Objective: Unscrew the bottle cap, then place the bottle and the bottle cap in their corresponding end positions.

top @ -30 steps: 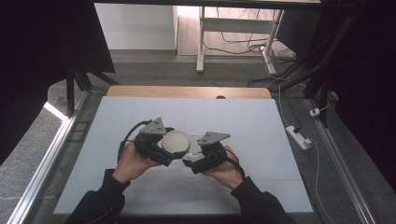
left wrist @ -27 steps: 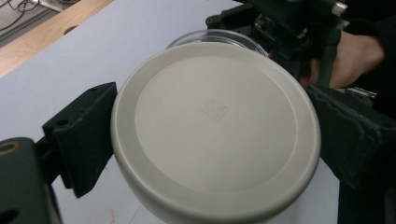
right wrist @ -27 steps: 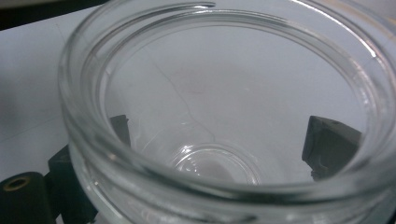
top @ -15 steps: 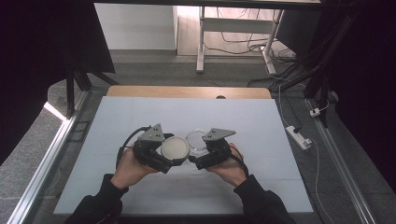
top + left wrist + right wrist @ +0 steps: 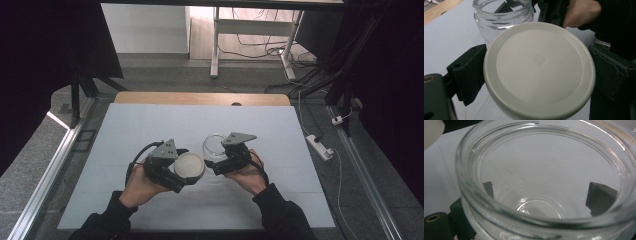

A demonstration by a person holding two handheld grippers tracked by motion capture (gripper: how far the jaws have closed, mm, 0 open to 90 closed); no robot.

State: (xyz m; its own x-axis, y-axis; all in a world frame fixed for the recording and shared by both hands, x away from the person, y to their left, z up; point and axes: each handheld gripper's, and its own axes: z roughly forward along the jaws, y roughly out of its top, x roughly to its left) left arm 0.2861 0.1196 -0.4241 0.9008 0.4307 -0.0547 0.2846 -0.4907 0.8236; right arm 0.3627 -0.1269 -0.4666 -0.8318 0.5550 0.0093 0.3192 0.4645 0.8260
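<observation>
Nearest, the white lid [image 5: 189,166] was clamped by its rim between the jaws of the left gripper [image 5: 176,172], face up and clear of the jar, likely for capping or setting aside. Just right, the open glass jar [image 5: 214,146] was gripped between the jaws of the right gripper [image 5: 216,164], steadied. Both were held low above the pale surface [image 5: 150,125]; beyond lay grey floor [image 5: 165,75], a white table frame [image 5: 216,40] and cables [image 5: 260,37].

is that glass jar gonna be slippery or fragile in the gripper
Probably both. The glass jar is smooth, clear and empty, so the right gripper, its jaws on either side, could slip. Being glass, it likely chips if knocked by the white lid.
</observation>
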